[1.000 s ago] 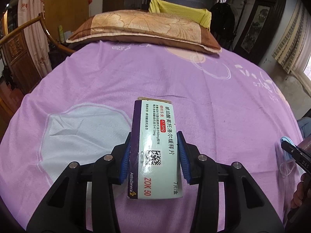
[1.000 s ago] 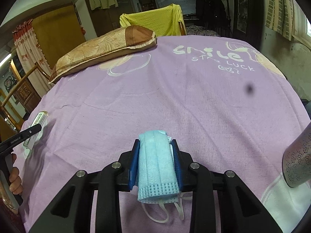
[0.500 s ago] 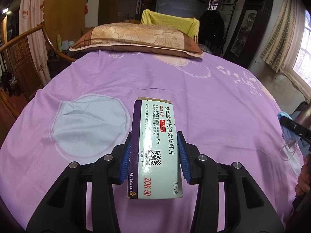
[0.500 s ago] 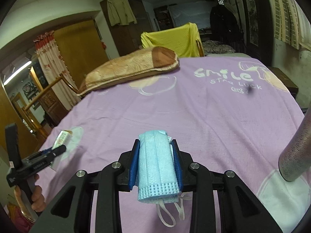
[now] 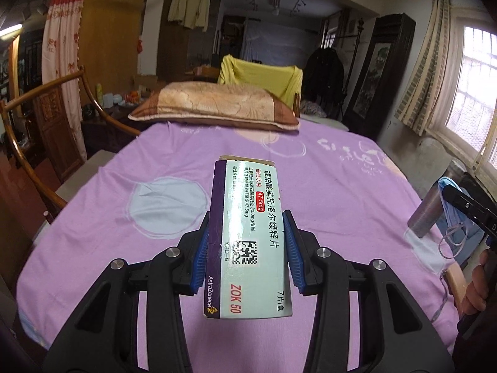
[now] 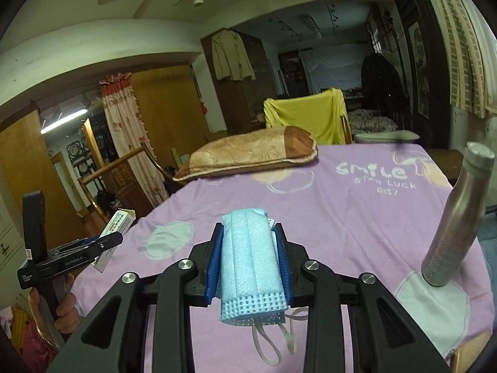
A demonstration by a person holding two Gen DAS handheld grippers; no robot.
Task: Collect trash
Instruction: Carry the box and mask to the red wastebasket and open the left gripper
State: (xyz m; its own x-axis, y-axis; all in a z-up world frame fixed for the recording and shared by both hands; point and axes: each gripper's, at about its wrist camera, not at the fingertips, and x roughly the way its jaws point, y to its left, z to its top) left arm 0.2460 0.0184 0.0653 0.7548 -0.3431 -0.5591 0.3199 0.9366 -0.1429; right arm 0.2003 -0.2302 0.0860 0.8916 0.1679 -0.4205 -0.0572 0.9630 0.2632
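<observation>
Both pickups look complete. Your left gripper [image 5: 245, 242] pinches the medicine box [image 5: 248, 236] and your right gripper [image 6: 250, 264] the face mask [image 6: 250, 264], both above the bed [image 5: 326, 180]. Next, carry both to a bin; 0 visible.
</observation>
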